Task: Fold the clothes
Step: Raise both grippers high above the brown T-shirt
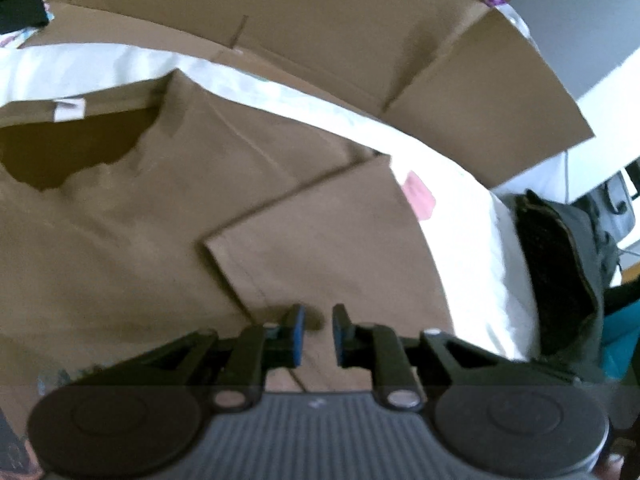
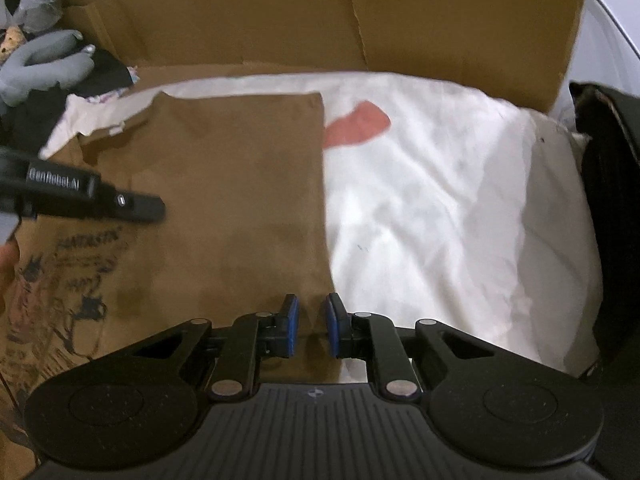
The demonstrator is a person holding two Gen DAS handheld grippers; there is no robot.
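While the brown shirt's (image 2: 224,184) folded edge runs straight (unwrinkled), white sheet (image 2: 440,208) lies beside it.

Brown T-shirt (image 2: 240,184), dark printed graphic; white sheet (image 2: 440,208), pink patch (image 2: 356,124); blue-padded black tongs (image 2: 311,326).

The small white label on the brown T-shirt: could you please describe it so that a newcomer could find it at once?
Start at the white sheet before the cardboard wall. On it lies the brown cotton T-shirt. The small white label sits inside its neckline, the only white patch on the brown cloth.
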